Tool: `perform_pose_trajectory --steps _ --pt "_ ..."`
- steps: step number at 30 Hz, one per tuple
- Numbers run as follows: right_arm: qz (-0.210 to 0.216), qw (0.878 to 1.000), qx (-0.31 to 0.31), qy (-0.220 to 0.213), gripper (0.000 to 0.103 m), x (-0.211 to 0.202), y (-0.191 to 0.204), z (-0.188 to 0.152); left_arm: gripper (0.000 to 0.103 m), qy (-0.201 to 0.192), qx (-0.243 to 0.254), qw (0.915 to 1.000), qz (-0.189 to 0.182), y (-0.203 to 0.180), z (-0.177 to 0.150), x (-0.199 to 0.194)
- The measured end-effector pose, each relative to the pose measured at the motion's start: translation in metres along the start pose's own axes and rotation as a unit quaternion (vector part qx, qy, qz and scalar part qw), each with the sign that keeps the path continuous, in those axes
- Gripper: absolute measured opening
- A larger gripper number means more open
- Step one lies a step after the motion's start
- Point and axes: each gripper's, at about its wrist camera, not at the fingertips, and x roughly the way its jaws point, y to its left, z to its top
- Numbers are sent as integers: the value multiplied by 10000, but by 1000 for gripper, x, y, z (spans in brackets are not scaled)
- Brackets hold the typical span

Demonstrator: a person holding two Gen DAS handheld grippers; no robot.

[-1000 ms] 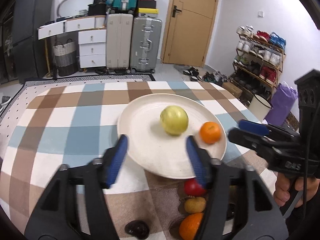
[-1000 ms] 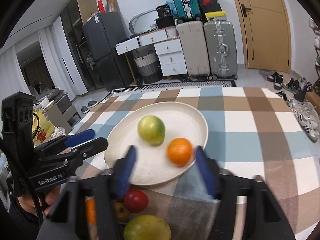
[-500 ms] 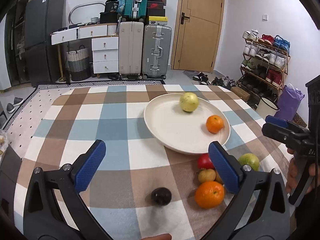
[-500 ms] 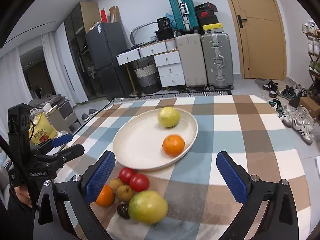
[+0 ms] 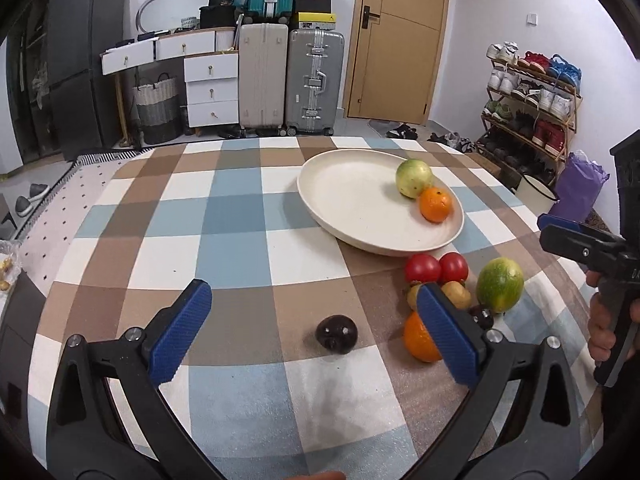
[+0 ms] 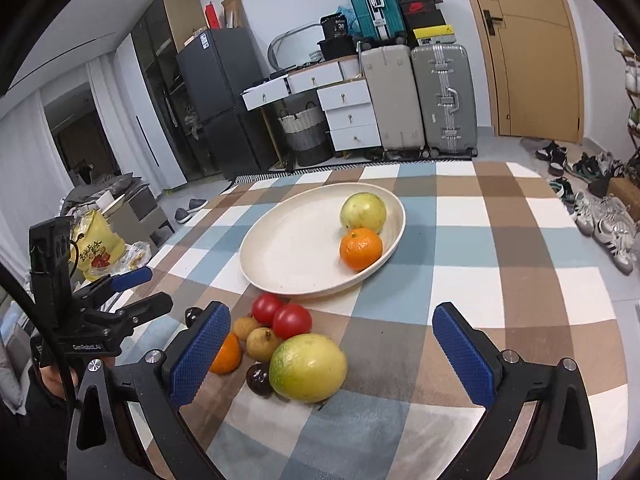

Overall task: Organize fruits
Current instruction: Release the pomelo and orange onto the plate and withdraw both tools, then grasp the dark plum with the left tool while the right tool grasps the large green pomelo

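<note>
A cream plate (image 5: pixel 352 204) (image 6: pixel 296 248) on the checked tablecloth holds a green-yellow fruit (image 5: pixel 414 179) (image 6: pixel 363 212) and an orange (image 5: pixel 435 205) (image 6: pixel 361 249). In front of the plate lie two tomatoes (image 5: pixel 436 267) (image 6: pixel 280 314), two small tan fruits (image 6: pixel 262 344), another orange (image 5: pixel 418 338) (image 6: pixel 226 354), a large green-yellow fruit (image 5: pixel 500 285) (image 6: pixel 308 367) and a dark plum (image 6: pixel 259 378). A second dark plum (image 5: pixel 337 333) lies apart between my left fingers. My left gripper (image 5: pixel 314 336) and right gripper (image 6: pixel 332 356) are open, empty, held above the near table edge.
The table (image 5: pixel 240 216) has a rounded edge. Behind it stand suitcases (image 5: pixel 292 80), a white drawer unit (image 5: pixel 208 88), a woven basket (image 5: pixel 158 108) and a door (image 5: pixel 396 40). A shoe rack (image 5: pixel 532 108) is at the right, a yellow bag (image 6: pixel 94 250) at the left.
Both grippers have pulled back from the plate toward the near table edge and opened wide. The green-yellow fruit and the orange stay on the plate, now touching each other.
</note>
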Motion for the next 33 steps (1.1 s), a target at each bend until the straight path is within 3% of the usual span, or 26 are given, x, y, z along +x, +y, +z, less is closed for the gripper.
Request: perform_pose_trajectory --steps 10,19,27,33 --pt "97 9986 -68 512 103 20 4 -11 102 506 20 9987 -98 -4 -8 25" --pt "205 9961 -182 841 102 36 10 -20 101 729 -111 9970 -243 0 -10 37" --pt "291 9943 -174 1012 101 42 11 -24 83 1038 -213 9934 -437 3 -13 50" --pt "339 9930 -160 1117 86 46 11 -26 73 1096 -154 9925 -524 -2 -15 52"
